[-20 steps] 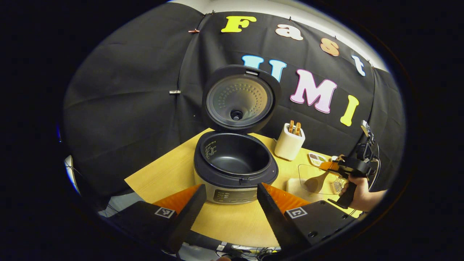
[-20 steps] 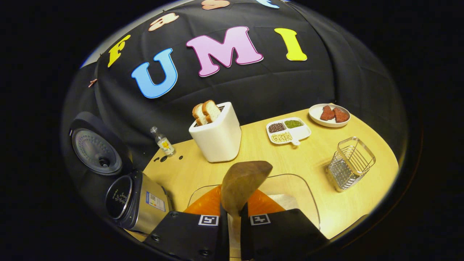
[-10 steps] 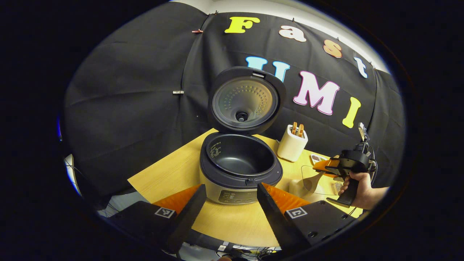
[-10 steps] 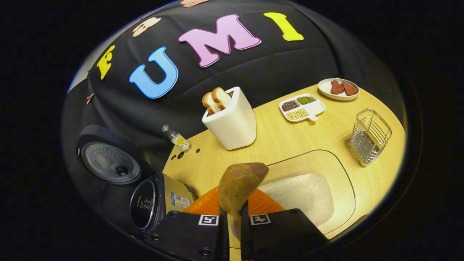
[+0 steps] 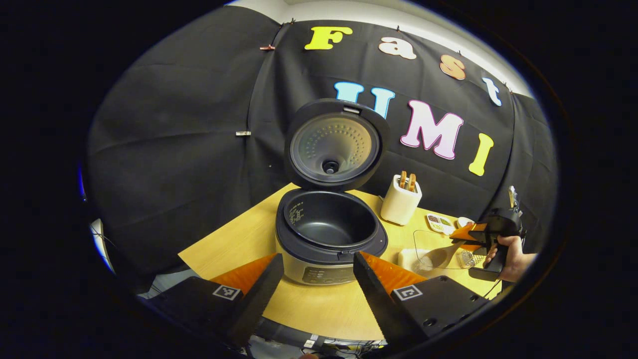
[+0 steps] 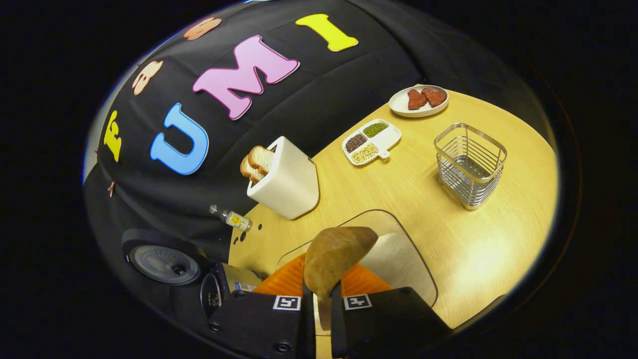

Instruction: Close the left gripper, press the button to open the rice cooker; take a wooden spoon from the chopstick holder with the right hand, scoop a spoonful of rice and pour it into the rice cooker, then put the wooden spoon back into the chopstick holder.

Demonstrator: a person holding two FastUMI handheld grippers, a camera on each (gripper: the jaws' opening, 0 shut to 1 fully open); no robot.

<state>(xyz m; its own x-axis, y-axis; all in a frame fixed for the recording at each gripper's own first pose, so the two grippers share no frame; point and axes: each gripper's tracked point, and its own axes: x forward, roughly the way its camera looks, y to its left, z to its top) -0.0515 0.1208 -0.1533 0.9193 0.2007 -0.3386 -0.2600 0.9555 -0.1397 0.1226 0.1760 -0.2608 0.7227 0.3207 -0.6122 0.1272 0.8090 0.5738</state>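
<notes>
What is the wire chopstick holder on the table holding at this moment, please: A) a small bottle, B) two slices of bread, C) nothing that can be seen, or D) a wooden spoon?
C: in the right gripper view the wire chopstick holder stands with nothing visible inside, while the wooden spoon is clamped in the right hand-held gripper over the rice tray.

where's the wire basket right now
In the right gripper view the wire basket stands upright on the table's right side, beside the divided dish and the plate.
</notes>
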